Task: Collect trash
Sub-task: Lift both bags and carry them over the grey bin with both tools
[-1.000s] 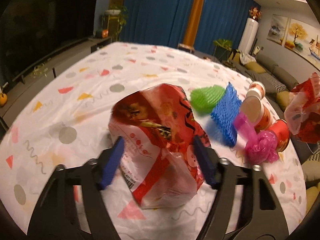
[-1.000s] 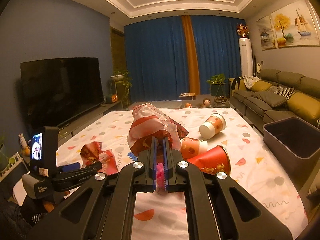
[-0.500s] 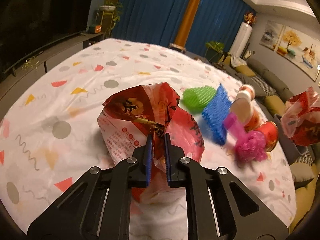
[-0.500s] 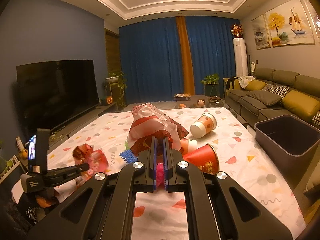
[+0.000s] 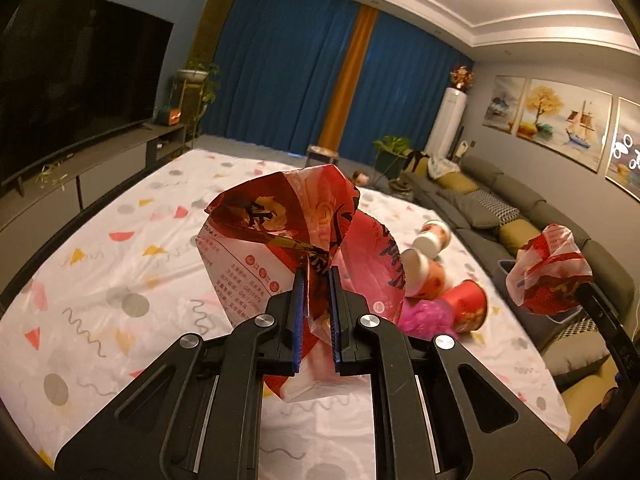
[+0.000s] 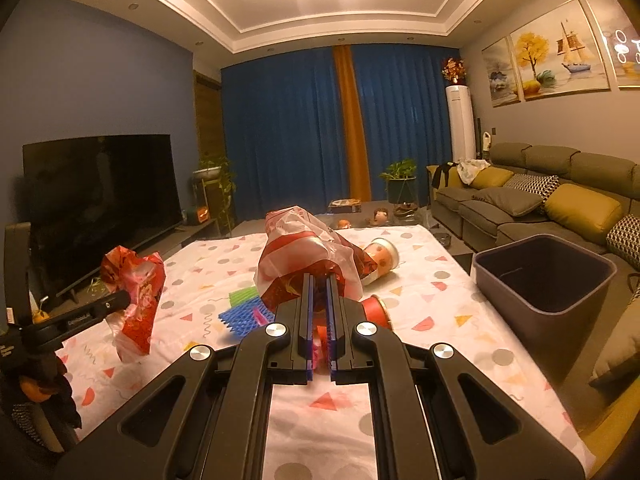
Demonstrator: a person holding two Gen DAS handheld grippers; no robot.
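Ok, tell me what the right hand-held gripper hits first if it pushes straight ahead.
Beyond the plastic bag it already clamps, probably the tipped paper cup on the table; depth is unclear.

Pink puff (image 5: 418, 318) (blurred) half behind wrapper (image 5: 288, 240)

The red snack bag (image 5: 280, 232) carries columns of small red print on its white back panel, with round red marks above them; the characters are too small to read, apart from what looks like "GB" in one line. Large dark brush-style characters run across its red front, unreadable too.
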